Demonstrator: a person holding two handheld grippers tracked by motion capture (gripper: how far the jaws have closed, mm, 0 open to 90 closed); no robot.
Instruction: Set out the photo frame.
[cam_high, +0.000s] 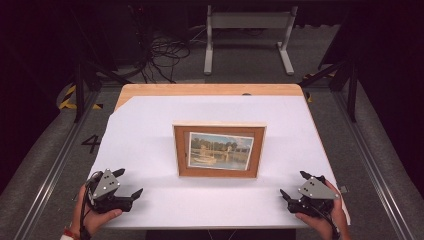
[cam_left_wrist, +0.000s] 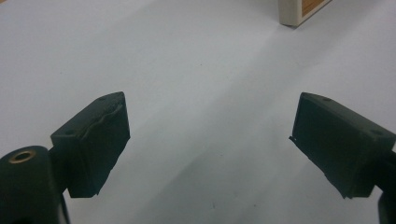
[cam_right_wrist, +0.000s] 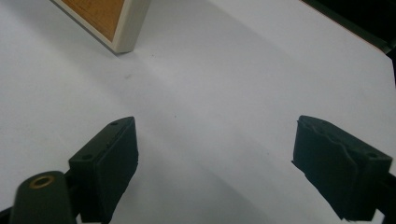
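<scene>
wooden picture frame (cam_high: 218, 151) upright at the middle of the white sheet (cam_high: 150, 130), landscape print (water, trees, sky) facing the near edge. possibly propped from behind, support hidden. left gripper (cam_high: 126, 183) low at the near left corner of the sheet, held in a hand (cam_high: 95, 212), jaws spread wide, nothing between them. right gripper (cam_high: 295, 185) mirrored at the near right corner, in the other hand (cam_high: 320, 217), jaws likewise wide apart and empty. both well apart from the frame, one off each lower corner. in the left gripper view, a pale frame corner (cam_left_wrist: 301, 11) at the top edge, beyond the parted pads (cam_left_wrist: 98, 140). in the right gripper view, the frame's other corner (cam_right_wrist: 109, 21) top left, bare sheet between pads (cam_right_wrist: 109, 163). sheet over a wooden table (cam_high: 210, 89).
</scene>
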